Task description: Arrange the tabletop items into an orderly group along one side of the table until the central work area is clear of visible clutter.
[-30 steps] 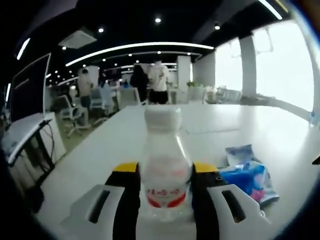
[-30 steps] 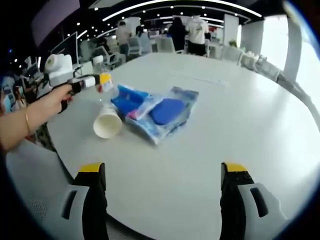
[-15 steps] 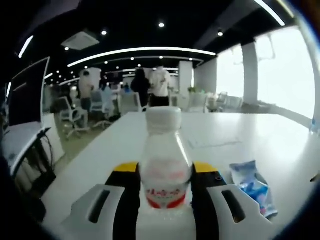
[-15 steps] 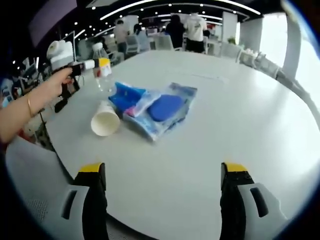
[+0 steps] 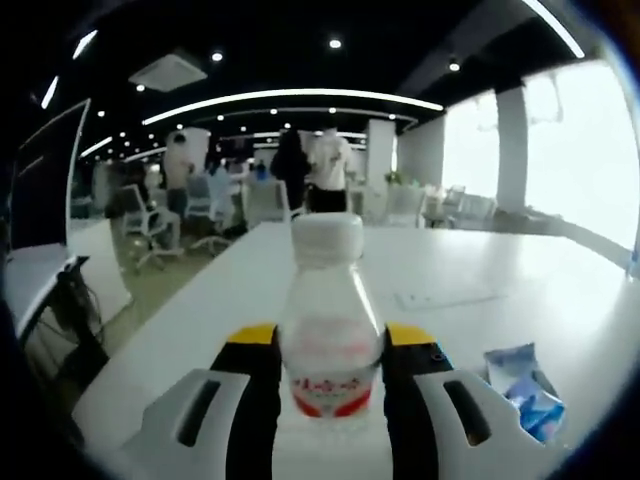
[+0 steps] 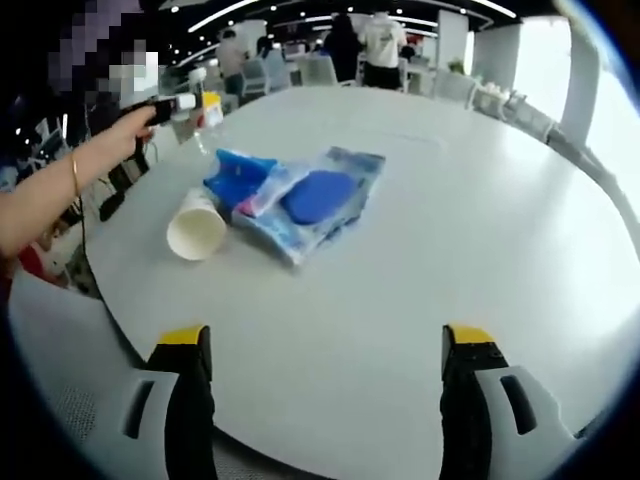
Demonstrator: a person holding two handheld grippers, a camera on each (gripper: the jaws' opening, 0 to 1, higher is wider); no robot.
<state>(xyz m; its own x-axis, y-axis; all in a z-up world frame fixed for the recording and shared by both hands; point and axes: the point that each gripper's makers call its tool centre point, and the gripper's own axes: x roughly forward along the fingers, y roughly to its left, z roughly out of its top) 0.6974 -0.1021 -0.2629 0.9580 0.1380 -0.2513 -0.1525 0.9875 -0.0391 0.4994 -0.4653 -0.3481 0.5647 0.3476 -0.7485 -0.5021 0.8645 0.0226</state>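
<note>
A clear plastic bottle [image 5: 329, 330] with a white cap and a red label stands between the jaws of my left gripper [image 5: 330, 378], which is shut on it. In the right gripper view the same bottle [image 6: 209, 113] is held above the table's far left edge by the left gripper [image 6: 190, 102] in a person's hand. A white paper cup [image 6: 196, 225] lies on its side beside a pile of blue snack packets [image 6: 300, 200]. My right gripper [image 6: 325, 385] stands open over bare table, well short of the pile. A blue packet [image 5: 524, 385] shows at the lower right of the left gripper view.
The large white table [image 6: 470, 230] stretches far to the right. Office chairs [image 5: 150, 215] and standing people [image 5: 325, 170] are beyond its far end. A monitor [image 5: 45, 185] stands at the left.
The left gripper has carried the bottle farther away from the pile, toward the table's far left edge; the blue packet has slid lower and right in its view. The right gripper stays open.
</note>
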